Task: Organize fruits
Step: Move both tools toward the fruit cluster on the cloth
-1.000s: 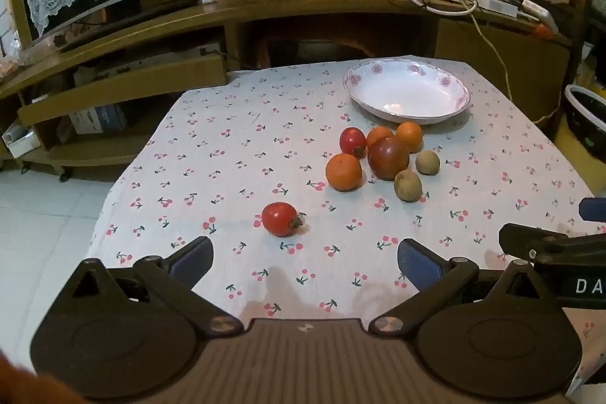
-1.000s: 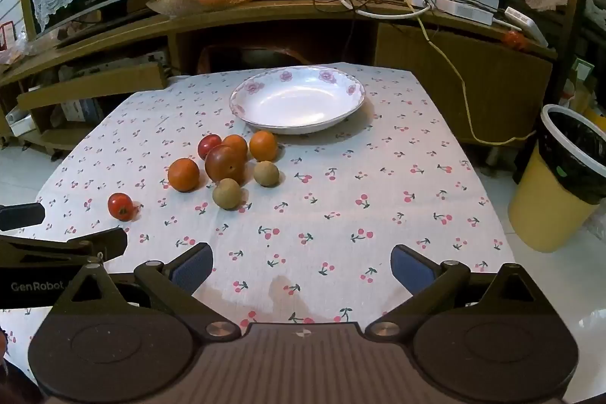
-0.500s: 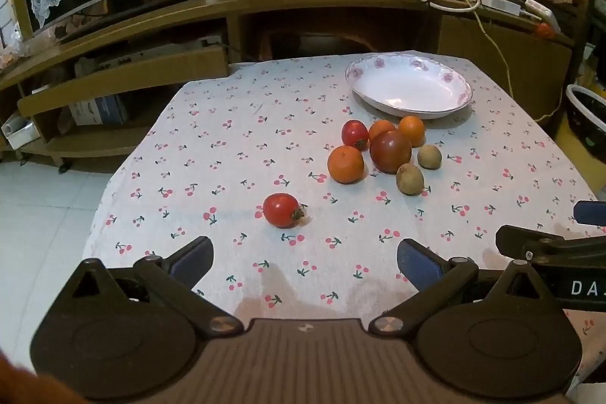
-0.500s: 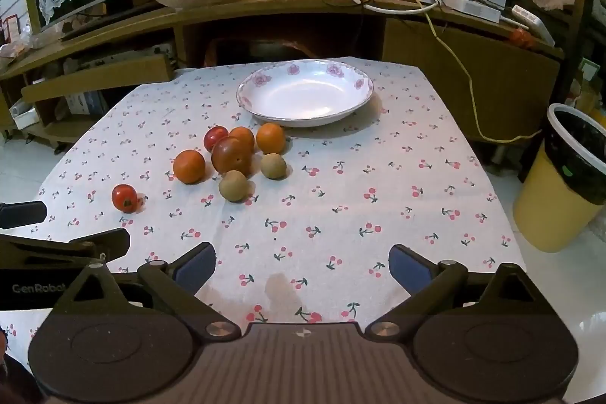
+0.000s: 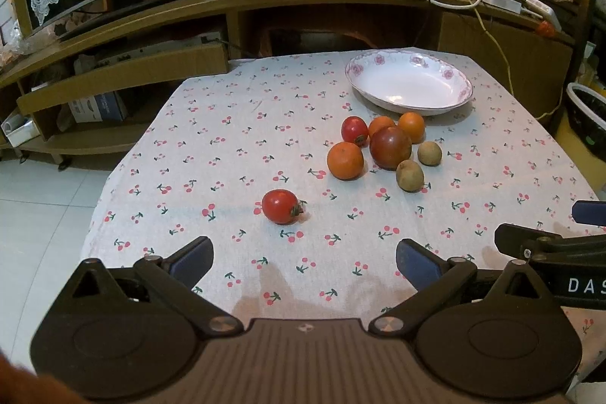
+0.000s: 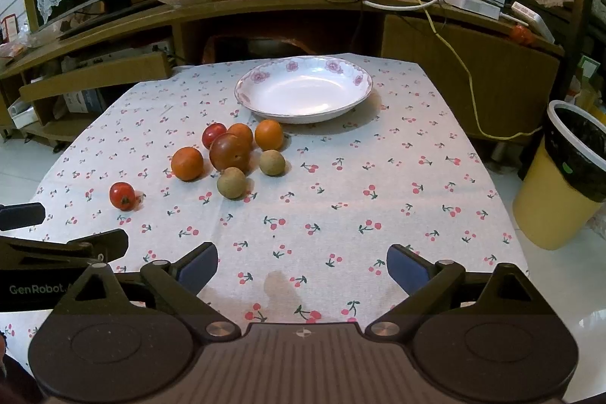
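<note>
Honestly, with both grippers' fingers spread empty, the lone round red tomato (image 5: 280, 206), well short of the white floral-rimmed plate (image 5: 409, 84), could easily roll off if nudged.

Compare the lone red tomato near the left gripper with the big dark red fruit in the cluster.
The lone red tomato is smaller and bright red; the big dark red fruit is larger and brownish red. The tomato lies apart on the tablecloth, the dark fruit packed among oranges and brown fruits. Both are round, resting outside the plate.

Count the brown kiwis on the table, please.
2. One kiwi lies at the near edge of the fruit cluster; the other lies to its right, behind it. None looks hidden.
</note>
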`<action>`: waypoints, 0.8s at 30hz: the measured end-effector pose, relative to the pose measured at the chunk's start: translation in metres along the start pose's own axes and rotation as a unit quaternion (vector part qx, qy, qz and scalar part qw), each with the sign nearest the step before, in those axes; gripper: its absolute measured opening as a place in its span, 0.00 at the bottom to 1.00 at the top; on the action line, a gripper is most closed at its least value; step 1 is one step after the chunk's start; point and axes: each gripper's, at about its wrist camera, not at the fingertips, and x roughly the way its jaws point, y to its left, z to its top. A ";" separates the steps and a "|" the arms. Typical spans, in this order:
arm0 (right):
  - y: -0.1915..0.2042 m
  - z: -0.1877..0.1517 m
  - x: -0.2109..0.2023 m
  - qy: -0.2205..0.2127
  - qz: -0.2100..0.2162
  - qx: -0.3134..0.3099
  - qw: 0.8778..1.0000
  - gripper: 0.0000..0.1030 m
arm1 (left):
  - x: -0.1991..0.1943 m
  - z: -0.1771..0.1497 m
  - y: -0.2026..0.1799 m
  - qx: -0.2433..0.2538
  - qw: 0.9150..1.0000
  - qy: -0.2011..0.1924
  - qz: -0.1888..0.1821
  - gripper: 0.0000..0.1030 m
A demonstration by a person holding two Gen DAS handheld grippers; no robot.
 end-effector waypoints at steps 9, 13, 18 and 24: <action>0.002 -0.001 0.002 0.002 0.001 0.000 1.000 0.91 | 0.002 -0.001 -0.002 0.004 1.000 0.001 0.001 1.00; 0.002 -0.002 0.003 0.004 0.004 0.001 1.000 0.90 | 0.002 -0.001 -0.003 0.007 1.000 0.001 0.002 1.00; 0.003 -0.002 0.004 0.007 0.006 0.000 1.000 0.89 | 0.003 -0.002 -0.001 0.006 1.000 0.002 0.002 1.00; 0.006 -0.002 0.009 0.014 0.015 -0.004 1.000 0.88 | 0.007 -0.003 0.003 0.010 1.000 -0.001 0.003 1.00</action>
